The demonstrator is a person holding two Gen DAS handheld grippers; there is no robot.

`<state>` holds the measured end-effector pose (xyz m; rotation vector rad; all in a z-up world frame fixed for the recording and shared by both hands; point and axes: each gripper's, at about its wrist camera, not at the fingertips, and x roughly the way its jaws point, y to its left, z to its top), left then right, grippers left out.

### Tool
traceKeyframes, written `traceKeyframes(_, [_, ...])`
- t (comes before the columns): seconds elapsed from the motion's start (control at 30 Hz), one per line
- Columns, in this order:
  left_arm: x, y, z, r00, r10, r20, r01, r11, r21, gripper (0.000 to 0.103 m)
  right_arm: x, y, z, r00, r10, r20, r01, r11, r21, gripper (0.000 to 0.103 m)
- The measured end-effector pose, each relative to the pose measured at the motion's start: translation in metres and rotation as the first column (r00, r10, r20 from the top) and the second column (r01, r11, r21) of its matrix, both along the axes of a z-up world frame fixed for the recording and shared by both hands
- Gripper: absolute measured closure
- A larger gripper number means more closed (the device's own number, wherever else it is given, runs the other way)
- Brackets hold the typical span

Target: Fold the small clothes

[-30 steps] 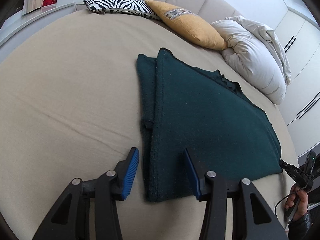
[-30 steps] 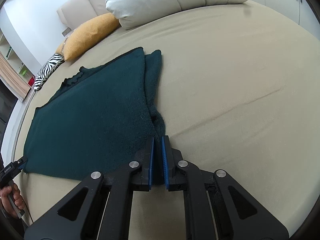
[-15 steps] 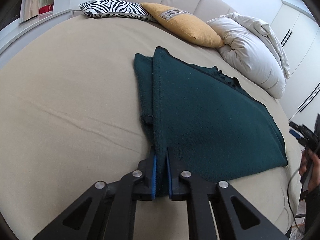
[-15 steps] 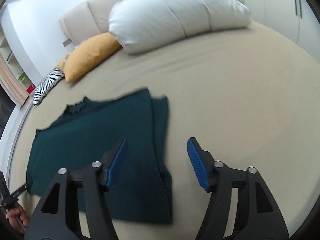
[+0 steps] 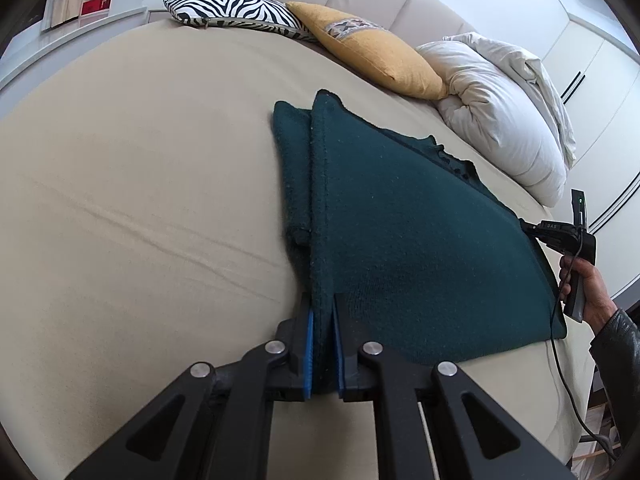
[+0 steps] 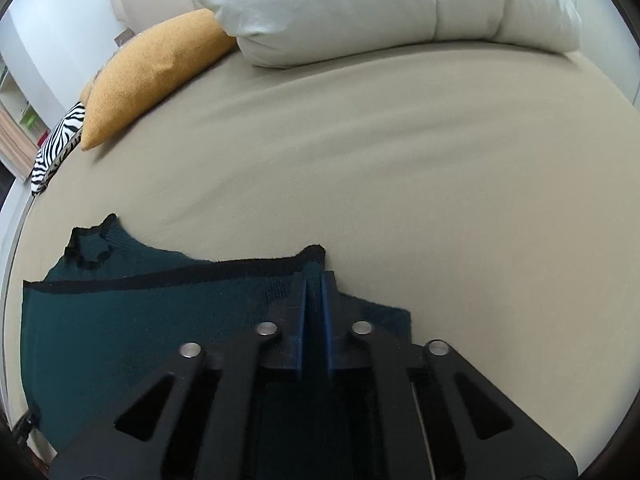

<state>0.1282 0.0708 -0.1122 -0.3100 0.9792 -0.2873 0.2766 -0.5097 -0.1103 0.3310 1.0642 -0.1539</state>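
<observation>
A: Where's the garment? Quick.

B: Dark green sweater (image 5: pixel 404 240) lying flat on the bed (image 5: pixel 140 200), already folded once lengthwise, doubled edge on the left in the left wrist view.

A: Left gripper?

B: Left gripper (image 5: pixel 321 344) is clamped on the near end of that doubled edge, knit squeezed between the blue fingers (image 5: pixel 307 340).

A: Right one?

B: Right gripper (image 6: pixel 314 320) has just closed; fabric sits between its fingers (image 6: pixel 328 320), near a black-trimmed corner (image 6: pixel 312 252) of the sweater. So it holds the sweater too.

A: Same gripper in the other view?

B: Yes, small, at the sweater's right side, held by the person's hand (image 5: pixel 584 284).

A: Key relation for the next move?

B: The sweater runs from one pair of fingers to the other. Each hand has its own end. The long axis in the left view runs away towards the pillows (image 5: pixel 508 120), and the free cloth lies ahead of the fingers.

A: So?

B: My guess: lift and carry one held edge across over the other. Neither hand is nearer; both already grip.
</observation>
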Motion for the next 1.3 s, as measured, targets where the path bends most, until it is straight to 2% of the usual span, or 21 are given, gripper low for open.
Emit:
traceKeyframes(0.13, [-0.002,-0.002,0.002,1.000,0.018,0.017,-0.018,1.000,0.006,0.093,0.005,0.003,0.012,0.999,0.024,0.034,-0.021,0.996,-0.087,0.098])
traceKeyframes(0.23, [-0.001,-0.003,-0.002,1.000,0.018,0.016,-0.019,1.000,0.019,0.093,0.008,-0.001,0.014,0.998,-0.004,0.061,0.008,0.998,-0.059,0.098])
traceKeyframes(0.3, [0.001,-0.002,-0.006,1.000,0.021,0.009,-0.021,1.000,0.019,0.089,0.013,-0.002,-0.001,1.000,-0.006,0.010,0.007,0.998,-0.059,0.098])
traceKeyframes(0.33, [0.001,-0.002,-0.005,1.000,0.022,0.009,-0.022,1.000,0.019,0.089,0.012,-0.003,-0.007,1.000,-0.009,0.016,0.010,0.998,-0.058,0.098])
traceKeyframes(0.43, [-0.002,-0.001,0.001,1.000,0.018,0.009,-0.018,1.000,0.024,0.083,0.012,-0.007,-0.005,0.998,-0.035,0.054,0.036,0.999,-0.032,0.088])
traceKeyframes(0.47, [-0.004,0.000,0.005,1.000,0.025,0.012,-0.025,0.999,0.030,0.081,0.010,-0.008,-0.002,0.998,-0.041,0.049,0.043,0.998,-0.037,0.084])
traceKeyframes(0.53, [-0.008,0.002,0.017,0.998,0.044,0.043,-0.046,0.997,0.056,0.081,0.001,-0.009,0.011,0.995,-0.083,0.057,0.086,0.994,-0.063,0.081])
traceKeyframes(0.6, [-0.009,0.000,0.033,0.994,0.050,0.097,-0.058,0.995,0.081,0.074,-0.018,-0.007,0.033,0.983,-0.114,0.141,0.124,0.990,-0.065,0.080])
traceKeyframes(0.67, [0.001,-0.014,0.044,0.990,0.018,0.138,-0.033,0.994,0.108,0.072,-0.032,0.007,0.048,0.975,-0.101,0.200,0.101,0.995,0.011,0.079])
traceKeyframes(0.73, [0.021,-0.035,0.053,0.982,-0.013,0.188,-0.009,0.994,0.113,0.072,-0.033,0.040,0.050,0.978,-0.009,0.210,-0.023,0.988,0.150,0.079])
traceKeyframes(0.83, [0.059,-0.077,0.055,0.970,-0.061,0.235,0.027,0.989,0.142,0.071,-0.026,0.105,0.036,0.966,0.134,0.220,-0.199,0.931,0.306,0.079])
traceKeyframes(0.87, [0.070,-0.090,0.054,0.967,-0.080,0.243,0.042,0.986,0.161,0.071,-0.020,0.124,0.026,0.962,0.167,0.214,-0.237,0.902,0.361,0.079])
traceKeyframes(0.93, [0.100,-0.112,0.041,0.965,-0.129,0.230,0.084,0.977,0.197,0.070,-0.008,0.145,0.003,0.964,0.190,0.184,-0.251,0.879,0.405,0.081])
traceKeyframes(0.97, [0.112,-0.115,0.031,0.969,-0.122,0.213,0.068,0.967,0.246,0.070,-0.008,0.145,-0.005,0.969,0.177,0.171,-0.234,0.877,0.420,0.086])
traceKeyframes(1.0, [0.119,-0.113,0.022,0.975,-0.109,0.196,0.054,0.962,0.267,0.070,-0.005,0.132,-0.017,0.974,0.131,0.187,-0.207,0.852,0.482,0.091])
traceKeyframes(1.03, [0.127,-0.104,0.007,0.983,-0.087,0.159,0.044,0.965,0.257,0.070,-0.008,0.119,-0.025,0.976,0.086,0.199,-0.182,0.825,0.535,0.099])
traceKeyframes(1.07, [0.131,-0.093,-0.003,0.988,-0.071,0.136,0.041,0.977,0.210,0.070,-0.011,0.096,-0.034,0.982,0.007,0.188,-0.118,0.803,0.584,0.099])
traceKeyframes(1.1, [0.131,-0.081,-0.007,0.989,-0.055,0.139,0.037,0.991,0.129,0.071,-0.015,0.078,-0.039,0.982,-0.052,0.184,-0.071,0.792,0.607,0.099])
traceKeyframes(1.13, [0.131,-0.074,-0.006,0.989,-0.048,0.137,0.035,0.995,0.095,0.071,-0.021,0.054,-0.044,0.975,-0.112,0.193,-0.037,0.774,0.632,0.099])
traceKeyframes(1.23, [0.128,-0.070,-0.005,0.988,-0.065,0.142,0.050,0.993,0.107,0.072,-0.046,-0.007,-0.052,0.941,-0.256,0.223,0.046,0.747,0.664,0.103])
traceKeyframes(1.3, [0.126,-0.069,-0.004,0.988,-0.062,0.143,0.046,0.993,0.113,0.072,-0.060,-0.036,-0.050,0.915,-0.328,0.234,0.110,0.762,0.638,0.103])
